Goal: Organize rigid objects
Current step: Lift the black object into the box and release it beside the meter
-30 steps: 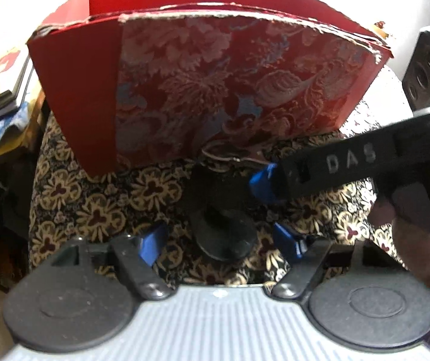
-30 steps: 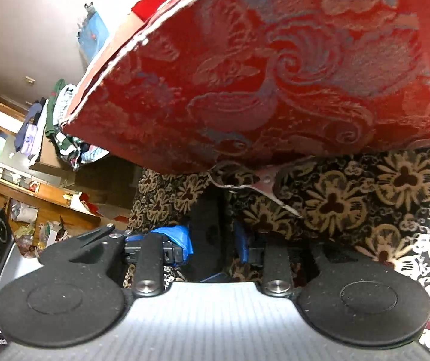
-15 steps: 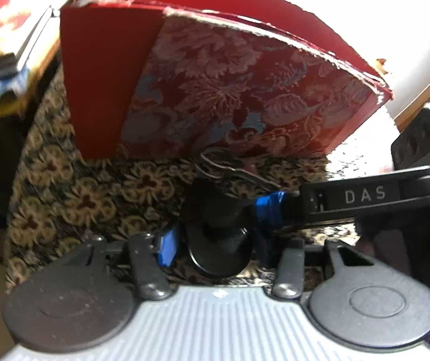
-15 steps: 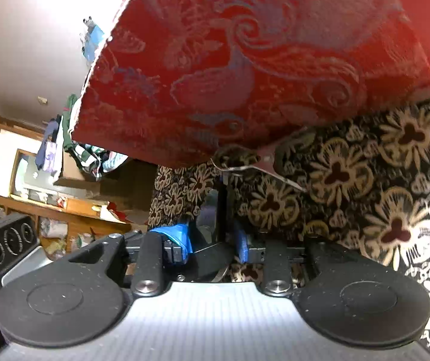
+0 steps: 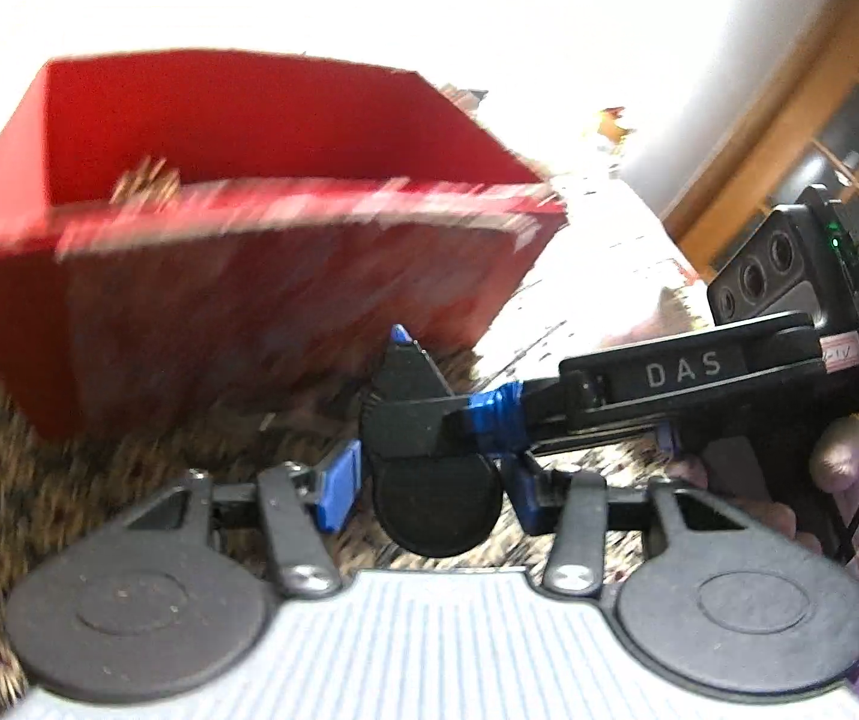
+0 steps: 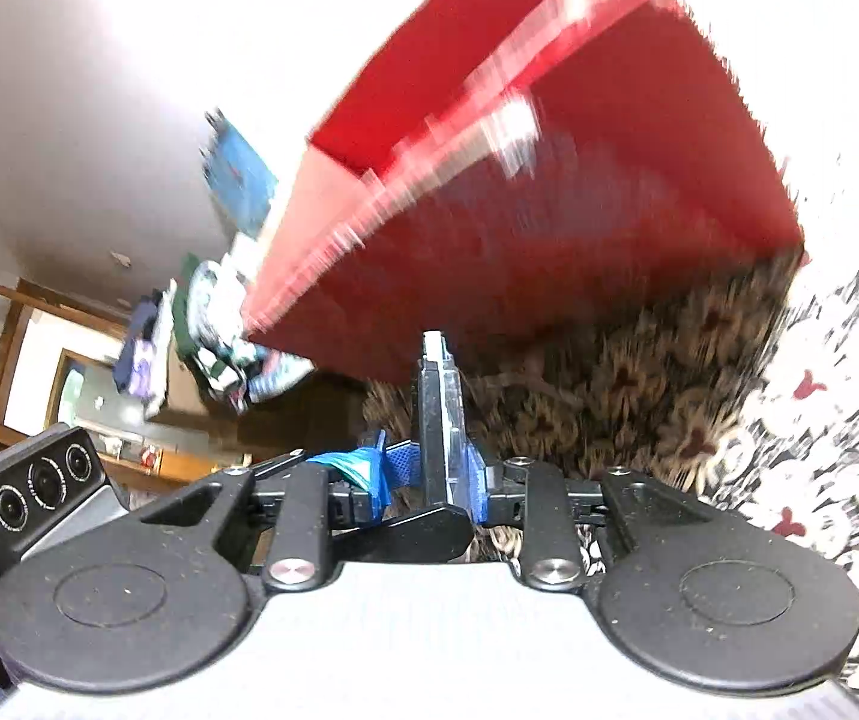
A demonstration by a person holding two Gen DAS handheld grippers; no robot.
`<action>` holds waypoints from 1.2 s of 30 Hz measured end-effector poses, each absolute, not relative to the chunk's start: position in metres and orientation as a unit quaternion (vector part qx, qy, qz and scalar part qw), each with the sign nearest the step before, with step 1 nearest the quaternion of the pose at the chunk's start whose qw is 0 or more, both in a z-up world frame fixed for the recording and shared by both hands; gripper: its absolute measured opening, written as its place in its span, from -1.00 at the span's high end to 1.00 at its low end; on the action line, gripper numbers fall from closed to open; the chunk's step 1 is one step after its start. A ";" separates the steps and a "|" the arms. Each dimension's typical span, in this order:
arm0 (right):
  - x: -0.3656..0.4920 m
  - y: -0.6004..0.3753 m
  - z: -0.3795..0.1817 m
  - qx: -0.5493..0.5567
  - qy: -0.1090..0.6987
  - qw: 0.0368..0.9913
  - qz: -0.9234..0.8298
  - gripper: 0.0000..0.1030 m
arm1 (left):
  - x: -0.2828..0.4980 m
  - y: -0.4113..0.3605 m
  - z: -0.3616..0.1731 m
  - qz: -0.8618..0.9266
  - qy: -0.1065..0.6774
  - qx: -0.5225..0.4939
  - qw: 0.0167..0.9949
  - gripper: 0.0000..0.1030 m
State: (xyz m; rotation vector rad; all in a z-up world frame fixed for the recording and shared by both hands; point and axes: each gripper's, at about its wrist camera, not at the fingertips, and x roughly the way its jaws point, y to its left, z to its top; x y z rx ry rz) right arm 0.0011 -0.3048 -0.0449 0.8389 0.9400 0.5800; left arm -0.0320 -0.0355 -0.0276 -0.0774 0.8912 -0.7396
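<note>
A black rigid part with a round base (image 5: 435, 510) and a flat upright body (image 6: 441, 420) is held off the patterned cloth, in front of the red box (image 5: 237, 252). My left gripper (image 5: 429, 480) is shut on its round base. My right gripper (image 6: 429, 474) is shut on its flat body from the right side; it shows in the left wrist view (image 5: 489, 420) too. The red box (image 6: 549, 210) is open at the top and stands just beyond the part. Both views are blurred by motion.
A floral patterned cloth (image 6: 639, 396) covers the surface under the box, with a white and red cloth (image 6: 837, 420) at the right. Piled clothes (image 6: 213, 324) and wooden furniture (image 6: 15, 360) lie to the left beyond the edge.
My left gripper has closed on the black part's round base. Both grippers have lifted the part up from the cloth, and the box's open top now shows.
</note>
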 end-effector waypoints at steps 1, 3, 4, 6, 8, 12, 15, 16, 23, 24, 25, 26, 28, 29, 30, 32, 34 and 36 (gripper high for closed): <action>-0.002 -0.310 -0.037 0.388 0.421 0.776 0.266 0.82 | -0.031 -0.040 -0.020 -0.358 0.411 -0.031 0.838 0.08; -0.002 -0.321 -0.020 0.387 0.396 0.790 0.264 0.82 | -0.028 -0.049 -0.001 -0.375 0.387 -0.020 0.842 0.22; -0.001 -0.323 -0.010 0.384 0.383 0.798 0.264 0.82 | -0.026 -0.051 0.008 -0.384 0.376 -0.017 0.843 0.22; 0.004 -0.330 0.009 0.375 0.354 0.815 0.264 0.82 | -0.021 -0.059 0.027 -0.392 0.348 -0.008 0.851 0.22; 0.014 -0.334 0.025 0.366 0.329 0.830 0.264 0.82 | -0.012 -0.062 0.043 -0.395 0.326 -0.004 0.859 0.22; 0.045 -0.334 0.045 0.341 0.316 0.849 0.249 0.83 | 0.018 -0.075 0.059 -0.387 0.304 0.004 0.870 0.22; 0.074 -0.329 0.047 0.309 0.321 0.863 0.237 0.83 | 0.047 -0.081 0.059 -0.377 0.314 -0.002 0.872 0.21; 0.085 -0.328 0.045 0.303 0.329 0.863 0.233 0.83 | 0.058 -0.082 0.055 -0.373 0.321 -0.003 0.870 0.21; 0.140 -0.312 0.014 0.232 0.408 0.857 0.214 0.85 | 0.113 -0.108 0.005 -0.326 0.390 0.037 0.860 0.22; 0.144 -0.310 0.008 0.223 0.419 0.855 0.210 0.84 | 0.119 -0.110 -0.003 -0.320 0.401 0.039 0.857 0.21; 0.146 -0.307 0.003 0.215 0.429 0.853 0.205 0.84 | 0.124 -0.110 -0.010 -0.314 0.411 0.038 0.855 0.21; 0.149 -0.303 0.000 0.204 0.433 0.854 0.204 0.85 | 0.126 -0.111 -0.014 -0.308 0.417 0.039 0.855 0.20; 0.149 -0.292 0.001 0.170 0.431 0.863 0.199 0.83 | 0.125 -0.107 -0.018 -0.299 0.421 0.046 0.855 0.20; 0.149 -0.288 0.001 0.154 0.427 0.870 0.195 0.80 | 0.127 -0.107 -0.020 -0.292 0.424 0.051 0.856 0.20; 0.150 -0.285 0.000 0.142 0.423 0.875 0.187 0.83 | 0.129 -0.106 -0.021 -0.287 0.426 0.054 0.856 0.29; 0.152 -0.283 -0.002 0.124 0.414 0.884 0.176 0.85 | 0.127 -0.103 -0.017 -0.287 0.427 0.051 0.856 0.30; 0.152 -0.280 -0.004 0.110 0.405 0.892 0.170 0.85 | 0.125 -0.104 -0.016 -0.281 0.425 0.061 0.858 0.23; 0.152 -0.277 -0.007 0.099 0.396 0.898 0.165 0.85 | 0.125 -0.105 -0.018 -0.277 0.427 0.067 0.858 0.12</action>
